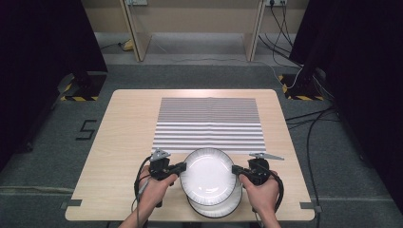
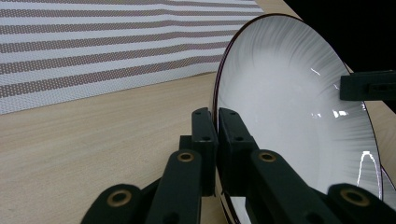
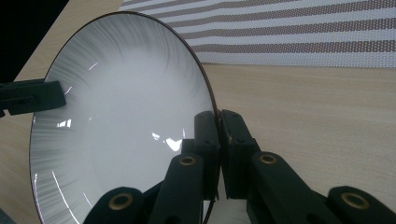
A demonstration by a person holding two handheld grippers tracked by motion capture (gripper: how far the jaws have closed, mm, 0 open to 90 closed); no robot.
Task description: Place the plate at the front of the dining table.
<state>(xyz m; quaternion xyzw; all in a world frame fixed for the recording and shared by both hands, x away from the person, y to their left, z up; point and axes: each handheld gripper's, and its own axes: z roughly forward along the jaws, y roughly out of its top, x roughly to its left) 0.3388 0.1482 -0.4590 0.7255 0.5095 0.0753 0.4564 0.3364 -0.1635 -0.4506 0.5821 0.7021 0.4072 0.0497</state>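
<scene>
Both tools, left tool and right tool, clamped on opposite rims of top plate: stiff, glossy, slippery, breakable, rim grip best.

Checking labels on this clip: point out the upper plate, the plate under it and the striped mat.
upper plate [image 1: 207,173]: high view, middle of its white well.
lower plate [image 1: 215,210]: high view, its near rim showing below the upper plate.
striped mat [image 1: 209,121]: high view, its middle.

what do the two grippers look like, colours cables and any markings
Both the left gripper and right gripper are black, with flat block-shaped jaws on linked arms joined by brass-coloured rivets. Each carries a grey three-cornered plate on top and trails a black cable. No markings show. The forearms are bare, no sleeves.
</scene>
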